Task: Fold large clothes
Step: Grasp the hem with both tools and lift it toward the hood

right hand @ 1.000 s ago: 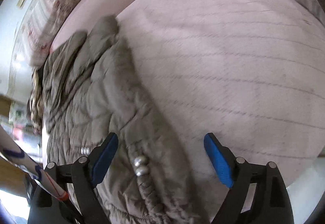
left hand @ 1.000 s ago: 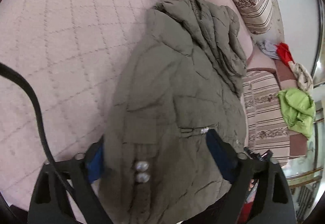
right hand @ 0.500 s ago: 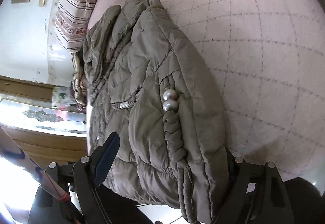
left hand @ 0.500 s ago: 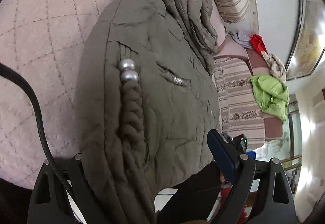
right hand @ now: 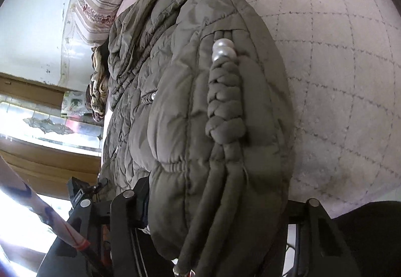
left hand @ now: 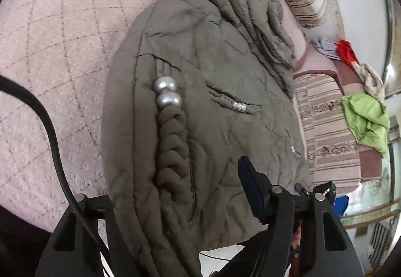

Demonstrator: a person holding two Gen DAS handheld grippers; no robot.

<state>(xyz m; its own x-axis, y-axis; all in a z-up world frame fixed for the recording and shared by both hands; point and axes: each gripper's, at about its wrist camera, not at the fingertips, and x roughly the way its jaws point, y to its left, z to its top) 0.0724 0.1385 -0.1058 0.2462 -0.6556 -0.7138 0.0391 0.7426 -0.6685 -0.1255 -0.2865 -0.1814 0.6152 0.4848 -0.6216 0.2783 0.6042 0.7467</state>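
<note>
The left gripper (left hand: 180, 204) tilts steeply downward, its jaws closing around the near hem of the jacket (left hand: 213, 101), with padding bulging between the two fingers. The right gripper (right hand: 218, 204) also angles downward, jaws closing on the same near edge, thick fabric filling the gap between them

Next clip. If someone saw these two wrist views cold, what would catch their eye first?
The olive quilted jacket fills both views, bunched on a pink quilted bedspread, its near edge between the closing jaws of the left gripper and the right gripper. Two silver pearl beads top a braided cord down its front. At the right of the left wrist view, a bright green garment lies on a striped sofa.
</note>
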